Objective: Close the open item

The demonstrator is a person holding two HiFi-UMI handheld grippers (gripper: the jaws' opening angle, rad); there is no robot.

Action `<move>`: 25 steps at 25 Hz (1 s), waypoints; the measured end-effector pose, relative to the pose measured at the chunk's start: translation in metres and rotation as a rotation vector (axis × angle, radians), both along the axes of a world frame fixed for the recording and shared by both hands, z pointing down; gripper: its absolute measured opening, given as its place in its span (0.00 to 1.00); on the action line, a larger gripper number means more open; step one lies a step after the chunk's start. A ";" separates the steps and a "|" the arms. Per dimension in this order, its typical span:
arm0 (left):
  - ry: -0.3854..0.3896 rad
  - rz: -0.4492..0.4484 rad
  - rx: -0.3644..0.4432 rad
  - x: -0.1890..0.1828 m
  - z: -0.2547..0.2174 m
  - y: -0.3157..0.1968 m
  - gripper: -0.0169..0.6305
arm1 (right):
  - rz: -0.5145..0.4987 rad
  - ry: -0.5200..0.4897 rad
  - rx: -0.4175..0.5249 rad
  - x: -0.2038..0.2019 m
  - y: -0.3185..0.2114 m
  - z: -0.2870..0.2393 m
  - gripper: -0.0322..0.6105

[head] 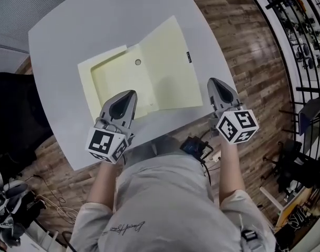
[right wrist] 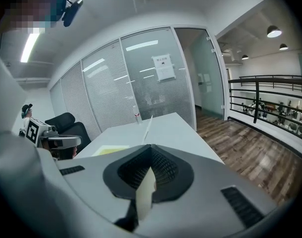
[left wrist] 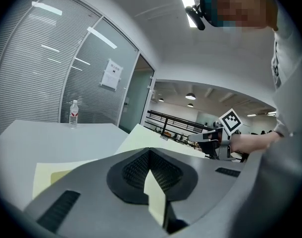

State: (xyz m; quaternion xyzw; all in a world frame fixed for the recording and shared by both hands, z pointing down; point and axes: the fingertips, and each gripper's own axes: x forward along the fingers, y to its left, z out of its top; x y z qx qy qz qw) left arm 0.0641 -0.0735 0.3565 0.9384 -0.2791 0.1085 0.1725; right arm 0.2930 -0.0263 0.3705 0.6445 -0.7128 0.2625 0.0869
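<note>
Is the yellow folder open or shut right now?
Open. The folder lies spread across the table, both halves apart and its inside showing.

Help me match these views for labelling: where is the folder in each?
Head view: folder open mid-table, between left tongs and right tongs.
Left gripper view: folder spread ahead, edge in shut tongs.
Right gripper view: folder cover edge-on, centre, pinched.
Shared landmark: bottle at table's far end.

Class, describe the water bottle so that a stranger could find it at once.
Start at the pale grey table. Past the open yellow folder, near the table's far edge by the glass wall, stands the water bottle. It alone stands upright, clear with a red label.
</note>
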 end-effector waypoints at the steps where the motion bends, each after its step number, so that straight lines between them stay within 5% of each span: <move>1: -0.002 0.000 -0.006 0.000 0.002 0.000 0.04 | -0.005 0.000 -0.010 0.002 -0.001 0.006 0.07; 12: -0.017 -0.001 -0.076 -0.002 0.034 -0.002 0.04 | -0.033 -0.058 -0.106 0.008 -0.013 0.079 0.07; 25: -0.030 -0.031 -0.118 -0.011 0.049 -0.001 0.04 | -0.131 -0.078 -0.122 -0.007 -0.035 0.106 0.07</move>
